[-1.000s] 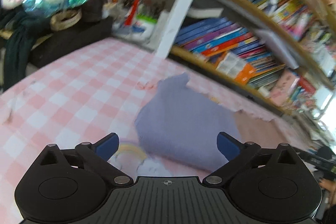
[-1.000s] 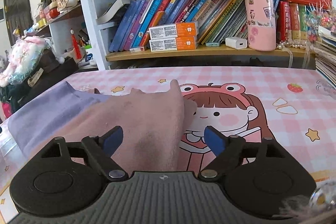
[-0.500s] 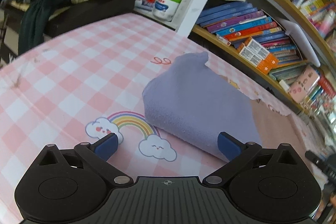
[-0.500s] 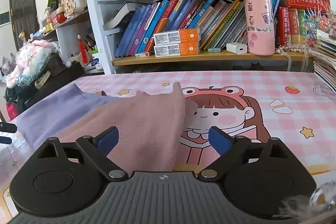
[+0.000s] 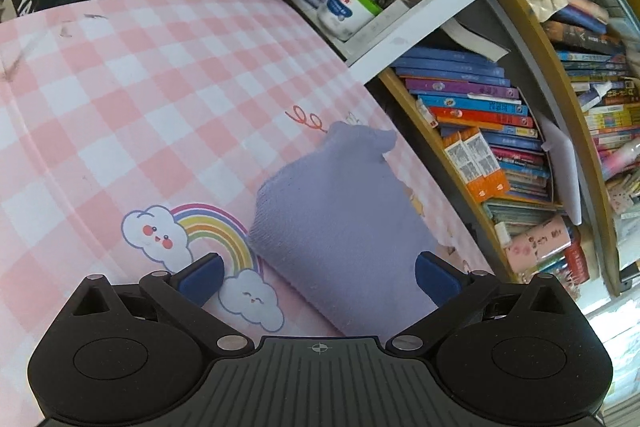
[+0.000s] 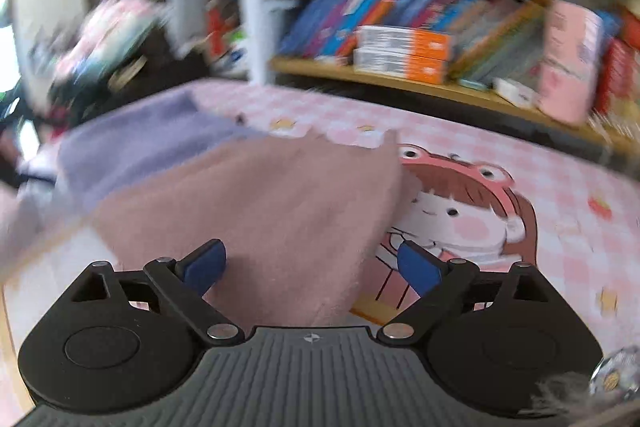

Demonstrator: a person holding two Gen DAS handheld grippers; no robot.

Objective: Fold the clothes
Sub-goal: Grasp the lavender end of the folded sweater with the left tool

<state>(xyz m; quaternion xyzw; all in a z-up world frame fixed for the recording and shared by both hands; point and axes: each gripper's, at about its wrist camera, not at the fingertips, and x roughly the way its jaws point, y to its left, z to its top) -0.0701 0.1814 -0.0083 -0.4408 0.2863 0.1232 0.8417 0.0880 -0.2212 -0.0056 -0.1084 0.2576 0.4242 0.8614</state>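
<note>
The left claw (image 5: pixel 318 275) is wide open, with its two blue fingertips (image 5: pixel 200 277) far apart and nothing between them. The right claw (image 6: pixel 312 267) is also open, its blue fingertips (image 6: pixel 418 269) spread to both sides and gripping nothing. The right wrist view is blurred. Both claws point forward and slightly downward.

Left wrist view staying sharp, bright daylight washing out lower right edge. Right wrist view smearing with motion blur, bookshelf (image 6: pixel 420 39) streaking. Fisheye bending shelves in both views.
</note>
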